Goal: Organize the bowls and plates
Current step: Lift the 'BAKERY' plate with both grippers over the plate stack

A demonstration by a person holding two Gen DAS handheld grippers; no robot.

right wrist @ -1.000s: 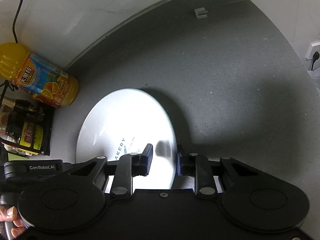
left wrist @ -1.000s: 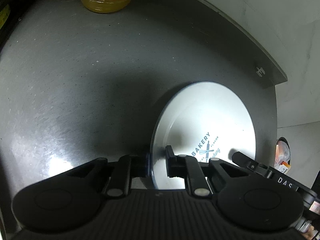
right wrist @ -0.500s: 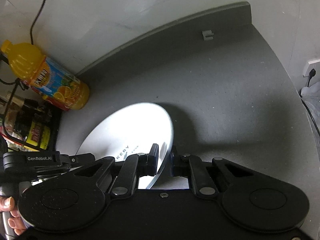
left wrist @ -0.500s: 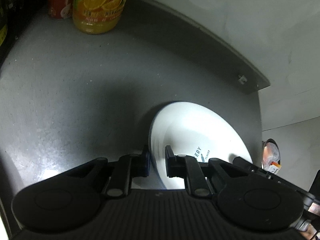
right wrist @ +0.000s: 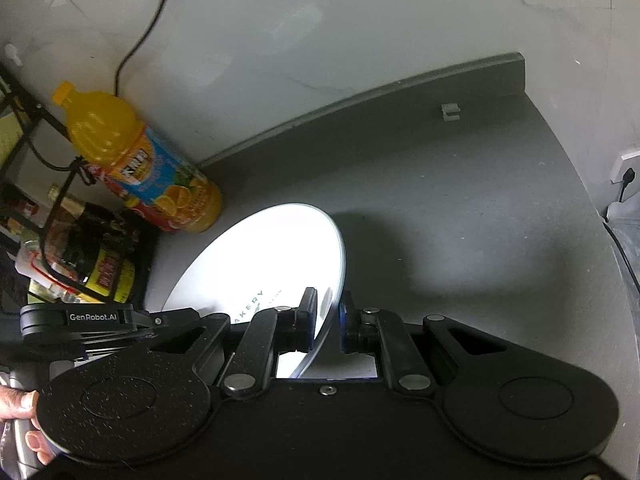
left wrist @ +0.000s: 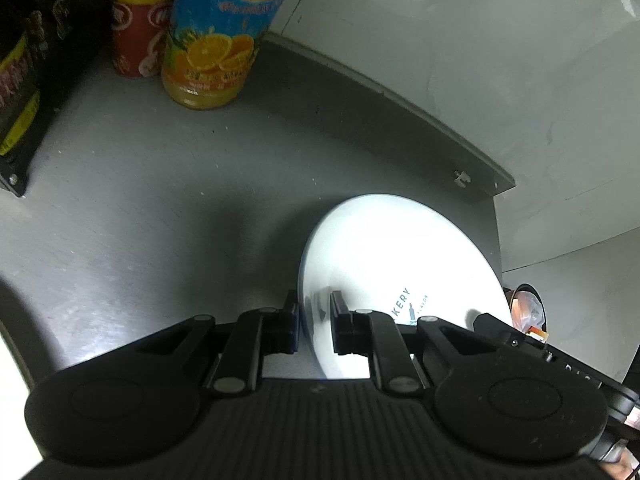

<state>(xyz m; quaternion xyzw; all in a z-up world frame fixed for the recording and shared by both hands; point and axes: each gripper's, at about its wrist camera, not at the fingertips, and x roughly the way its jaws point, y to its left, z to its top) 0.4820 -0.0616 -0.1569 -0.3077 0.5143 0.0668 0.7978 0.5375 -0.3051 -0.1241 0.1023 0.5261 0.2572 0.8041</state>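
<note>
White plate [left wrist: 400, 264] is sitting pinched by its rim in the left tongs [left wrist: 314, 320], nearly closed on it, the disc spreading ahead and to their right above the grey counter [left wrist: 140, 220]. Glazed rim could be slipping if either grip is easing. Compared with a second ago, the juice bottle [left wrist: 212, 40] is looming nearer.

Right tongs [right wrist: 328, 316] are clamping the opposite rim, plate [right wrist: 272, 256] spreading ahead-left, now tilting steeper and lifting higher; uneven lifting could be twisting it free.

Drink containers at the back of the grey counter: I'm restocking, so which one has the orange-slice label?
The tall orange juice bottle with the blue label; the red can beside it shows no orange slices.
</note>
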